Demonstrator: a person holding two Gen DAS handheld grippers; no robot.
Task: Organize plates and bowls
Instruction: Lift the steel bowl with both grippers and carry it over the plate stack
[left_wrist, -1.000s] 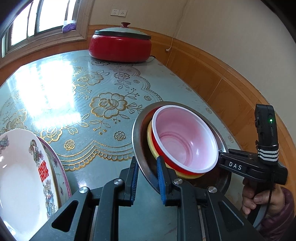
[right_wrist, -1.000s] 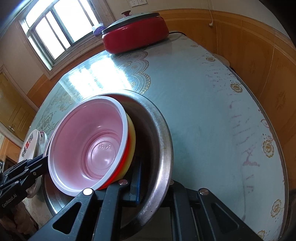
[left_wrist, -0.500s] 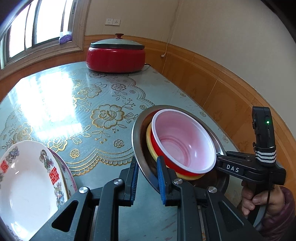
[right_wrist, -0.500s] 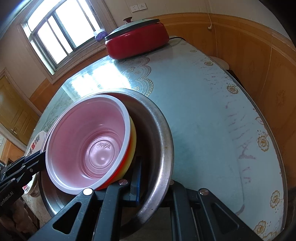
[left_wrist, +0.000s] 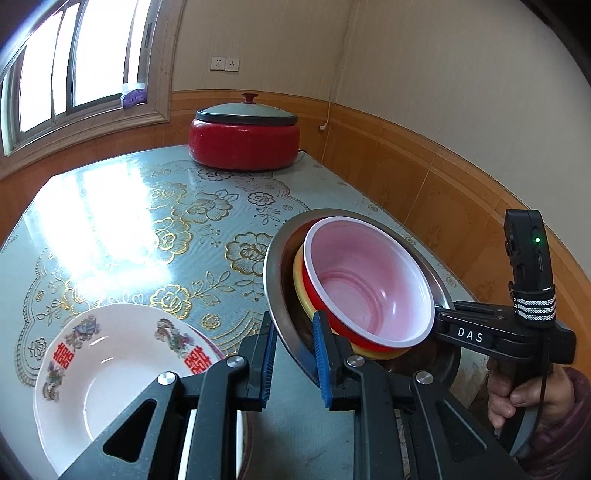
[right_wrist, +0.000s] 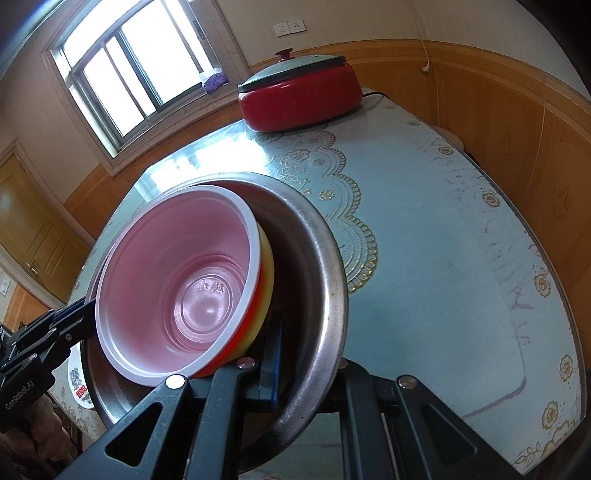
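A steel basin (left_wrist: 275, 295) is held tilted above the surface (left_wrist: 155, 229), clear of it, with a red bowl (left_wrist: 369, 288) nested in a yellow bowl (left_wrist: 301, 284) inside it; both bowls lean toward the basin's lower side. The basin's near rim is pinched by the left tool (left_wrist: 293, 354), whose blue pads (left_wrist: 320, 354) are set one outside and one inside the wall, so the jaws are nearly together on the thin metal. The basin's opposite rim is clamped by the right tool (right_wrist: 306, 373), one pad (right_wrist: 275, 362) seen inside the wall and the other hidden behind it, with the jaws pressed close. In the left wrist view the right tool is seen reaching the basin from the right, gripped by a hand (left_wrist: 524, 398) in a dark red sleeve (left_wrist: 569, 435), with the handle upright. Both tools are pointed downward and forward at the basin from opposite sides.

Left of the basin, and lower, a patterned white plate (left_wrist: 110, 362) is seen lying on the surface, stacked on another plate whose edge shows under it. Beyond the basin, at the surface's far end near the wall, a lidded red pot (left_wrist: 243, 144) is set. A window (left_wrist: 74, 74) is seen left of the pot.
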